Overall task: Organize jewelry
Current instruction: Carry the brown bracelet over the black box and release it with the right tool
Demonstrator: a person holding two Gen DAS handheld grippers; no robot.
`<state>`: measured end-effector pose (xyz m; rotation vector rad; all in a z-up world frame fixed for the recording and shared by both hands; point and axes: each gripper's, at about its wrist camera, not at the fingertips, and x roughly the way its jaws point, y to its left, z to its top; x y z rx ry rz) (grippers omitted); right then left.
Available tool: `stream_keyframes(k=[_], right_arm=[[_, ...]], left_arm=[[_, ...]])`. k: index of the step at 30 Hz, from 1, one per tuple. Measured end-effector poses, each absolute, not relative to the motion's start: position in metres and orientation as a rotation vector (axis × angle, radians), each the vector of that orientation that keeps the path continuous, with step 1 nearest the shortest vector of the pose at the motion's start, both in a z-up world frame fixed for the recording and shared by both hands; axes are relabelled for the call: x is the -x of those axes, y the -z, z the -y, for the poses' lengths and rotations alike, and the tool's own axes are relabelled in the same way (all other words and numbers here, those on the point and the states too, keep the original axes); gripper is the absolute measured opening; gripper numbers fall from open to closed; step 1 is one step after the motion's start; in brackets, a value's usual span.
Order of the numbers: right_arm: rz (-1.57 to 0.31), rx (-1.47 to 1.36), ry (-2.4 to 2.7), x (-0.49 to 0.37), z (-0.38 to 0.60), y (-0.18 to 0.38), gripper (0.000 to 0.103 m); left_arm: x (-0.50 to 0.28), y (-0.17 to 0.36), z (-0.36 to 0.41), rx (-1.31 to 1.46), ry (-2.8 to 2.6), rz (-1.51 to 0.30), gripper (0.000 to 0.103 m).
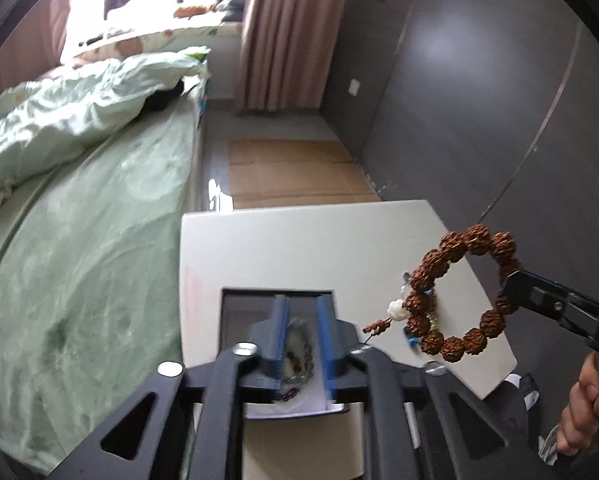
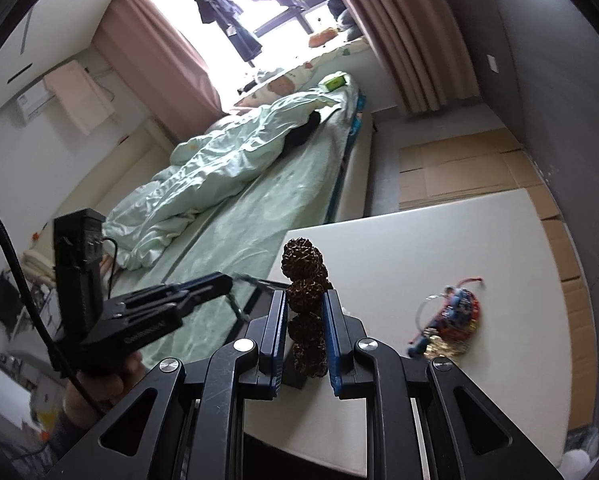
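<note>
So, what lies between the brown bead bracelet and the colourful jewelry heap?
Nothing. In the right wrist view, only bare white table shows between the brown bead bracelet, clamped in the right gripper, and the colourful jewelry heap.

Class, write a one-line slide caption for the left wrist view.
Right gripper lifts a brown beaded bracelet above the white table beside a green bed.
</note>
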<state>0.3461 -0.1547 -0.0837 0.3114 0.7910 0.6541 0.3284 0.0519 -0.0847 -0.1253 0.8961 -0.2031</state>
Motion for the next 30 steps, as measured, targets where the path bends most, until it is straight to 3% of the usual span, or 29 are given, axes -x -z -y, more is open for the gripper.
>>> stream_keyframes(k=[2, 4, 19, 25, 26, 28, 29, 30], right_arm=[[-0.793, -0.3, -0.666, -0.344, 0.141, 0.081, 0.019], [-0.794, -0.288, -0.678, -0.344, 0.131, 0.078, 0.019], [-0.829, -0.24, -0.795, -0.356, 0.058, 0.074, 0.019], [-0.938, -0.242, -0.83, -0.369, 0.034, 0.095, 0.019], [-0.978, -0.225, -0.801, -0.375, 0.03, 0.104, 0.021], [-1.019, -0.22, -0.77, -0.381, 0.027, 0.116, 0.034], [-1.033, -0.227, -0.75, -0.383, 0.03, 0.121, 0.046], [-1.034, -0.237, -0.737, -0.384, 0.033, 0.123, 0.048]], left_arm=[[-0.324, 0.085, -0.062, 0.139, 0.187, -0.887, 0.064], [-0.316, 0.082, -0.071, 0.144, 0.175, -0.85, 0.071], [-0.292, 0.083, -0.132, 0.204, 0.1, -0.84, 0.072], [-0.29, 0.083, -0.142, 0.222, 0.088, -0.84, 0.072], [-0.29, 0.083, -0.142, 0.224, 0.089, -0.84, 0.072], [-0.289, 0.084, -0.141, 0.223, 0.09, -0.841, 0.072], [-0.289, 0.084, -0.14, 0.221, 0.092, -0.842, 0.072], [-0.29, 0.085, -0.139, 0.22, 0.093, -0.843, 0.072]])
